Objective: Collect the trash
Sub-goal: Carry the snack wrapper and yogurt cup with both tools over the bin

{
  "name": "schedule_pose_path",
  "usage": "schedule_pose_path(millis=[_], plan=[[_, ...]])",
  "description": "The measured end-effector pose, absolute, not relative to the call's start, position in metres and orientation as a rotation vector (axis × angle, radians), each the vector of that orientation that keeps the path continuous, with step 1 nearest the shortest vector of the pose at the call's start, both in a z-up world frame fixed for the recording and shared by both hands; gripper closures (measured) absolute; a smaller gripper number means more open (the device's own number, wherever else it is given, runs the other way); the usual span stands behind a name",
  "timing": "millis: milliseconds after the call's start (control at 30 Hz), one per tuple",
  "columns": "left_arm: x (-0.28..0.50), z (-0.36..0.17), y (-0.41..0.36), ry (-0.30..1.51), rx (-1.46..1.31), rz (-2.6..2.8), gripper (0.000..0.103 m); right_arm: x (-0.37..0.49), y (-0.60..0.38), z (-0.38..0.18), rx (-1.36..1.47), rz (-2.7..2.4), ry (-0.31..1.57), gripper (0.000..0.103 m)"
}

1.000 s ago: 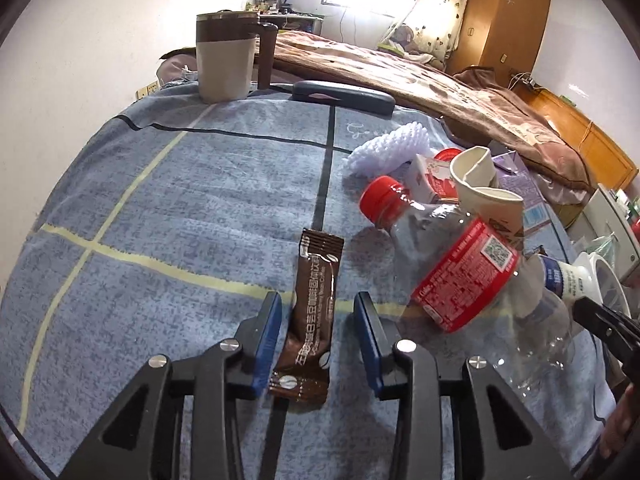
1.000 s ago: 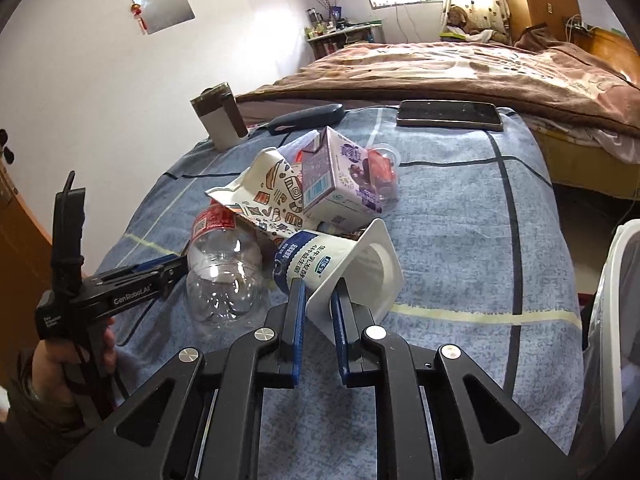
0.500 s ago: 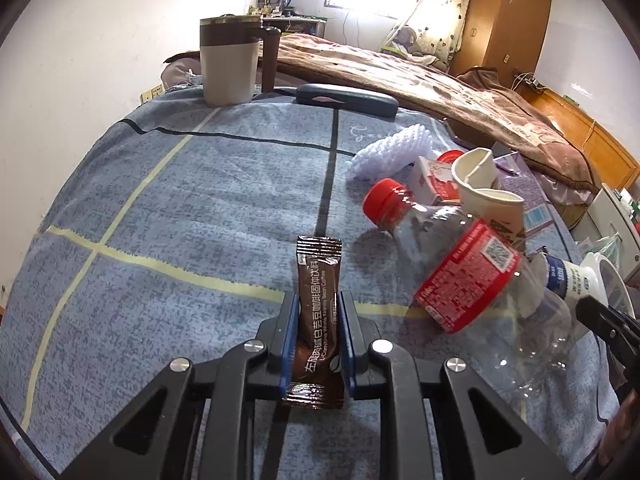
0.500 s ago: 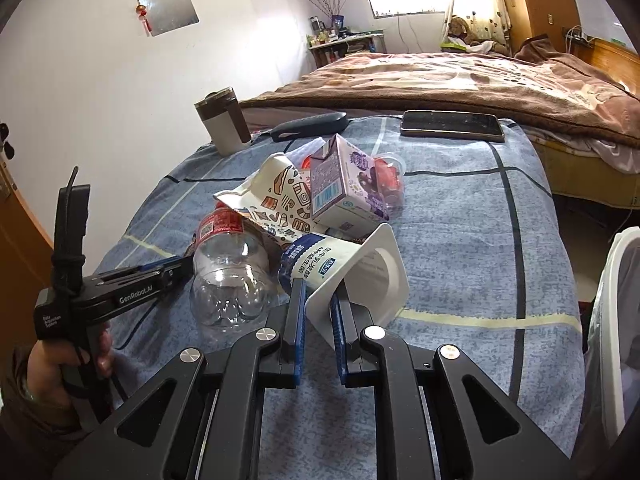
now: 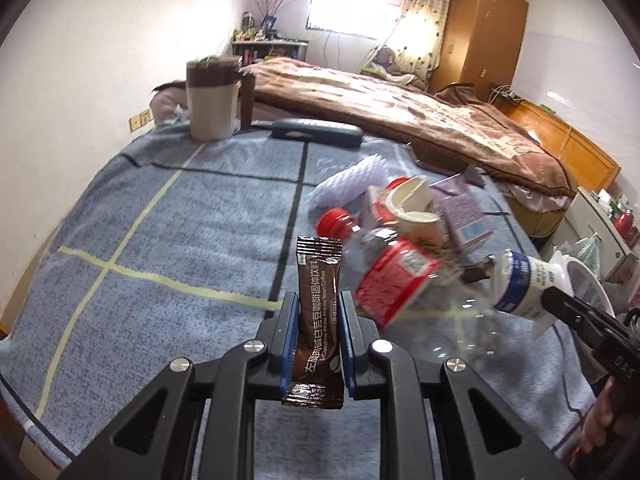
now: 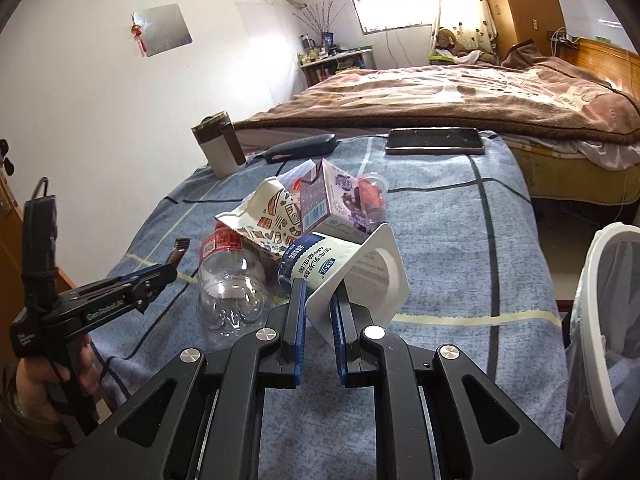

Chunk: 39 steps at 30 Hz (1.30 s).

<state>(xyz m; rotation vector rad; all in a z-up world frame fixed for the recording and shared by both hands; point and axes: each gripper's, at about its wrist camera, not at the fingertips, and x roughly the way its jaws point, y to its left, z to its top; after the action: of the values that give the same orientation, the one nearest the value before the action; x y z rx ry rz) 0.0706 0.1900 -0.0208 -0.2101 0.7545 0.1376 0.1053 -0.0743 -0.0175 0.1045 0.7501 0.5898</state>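
My left gripper point(image 5: 317, 301) is shut on a brown coffee sachet point(image 5: 319, 258), which stands upright between the blue pads, lifted off the blue cloth point(image 5: 160, 240). In the right wrist view the left gripper point(image 6: 168, 274) shows at the left with the sachet point(image 6: 179, 249) sticking out of it. My right gripper point(image 6: 317, 294) is shut on the rim of a white yogurt cup point(image 6: 320, 264), tipped on its side just above the cloth. A clear plastic bottle point(image 5: 396, 284) with a red label lies between the two grippers.
A crushed paper cup point(image 5: 416, 208), a purple carton point(image 6: 324, 200) and a small red tub lie heaped behind the bottle. A mug point(image 5: 212, 100), a dark case point(image 5: 316, 132) and a phone point(image 6: 434, 141) sit at the far edge. A white lined bin point(image 6: 608, 320) stands at the right.
The left jaws closed on the sachet, then raised it off the cloth. The right gripper kept its hold on the yogurt cup and stayed nearly in place.
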Motion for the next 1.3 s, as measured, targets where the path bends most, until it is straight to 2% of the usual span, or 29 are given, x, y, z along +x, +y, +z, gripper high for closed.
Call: schedule_pose_path(millis=[700, 1300], plan=[[0.076, 0.025, 0.079, 0.675, -0.092, -0.106, 0.083, 0.093, -0.139, 0.011, 0.166, 0.467, 0.654, 0.089], [0.109, 0.032, -0.046, 0.688, -0.009, -0.343, 0.082, 0.089, -0.235, 0.025, 0.191, 0.229, 0.602, 0.089]])
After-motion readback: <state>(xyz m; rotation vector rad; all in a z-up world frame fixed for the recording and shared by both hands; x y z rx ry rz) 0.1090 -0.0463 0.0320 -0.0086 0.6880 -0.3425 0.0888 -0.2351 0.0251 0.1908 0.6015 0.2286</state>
